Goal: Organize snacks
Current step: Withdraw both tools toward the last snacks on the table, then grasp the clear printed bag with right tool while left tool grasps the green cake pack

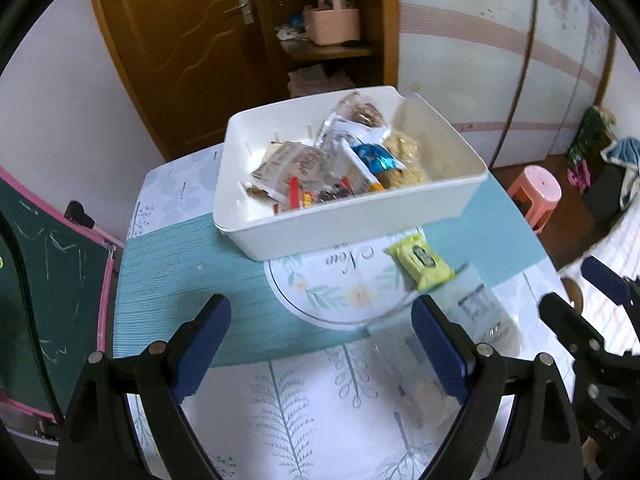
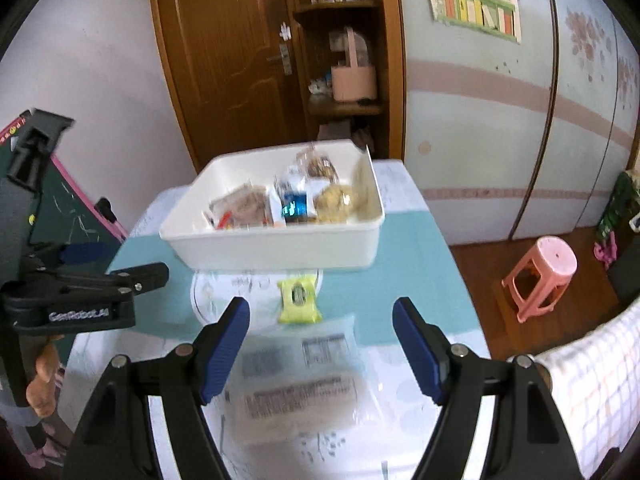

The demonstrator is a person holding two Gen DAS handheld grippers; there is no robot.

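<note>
A white bin (image 1: 360,220) (image 2: 280,248) holding several wrapped snacks stands on the table. In front of it lie a small green snack packet (image 1: 422,262) (image 2: 299,299) and a large clear packet (image 1: 476,316) (image 2: 304,376). My left gripper (image 1: 320,344) is open and empty above the table, left of the clear packet. My right gripper (image 2: 320,344) is open and empty, hovering over the clear packet. The left gripper also shows in the right wrist view (image 2: 80,292).
The table carries a teal and white leaf-print cloth (image 1: 180,280). A green chalkboard (image 1: 48,280) stands to the left. A pink stool (image 2: 540,280) stands on the floor to the right. A wooden door and shelf stand behind.
</note>
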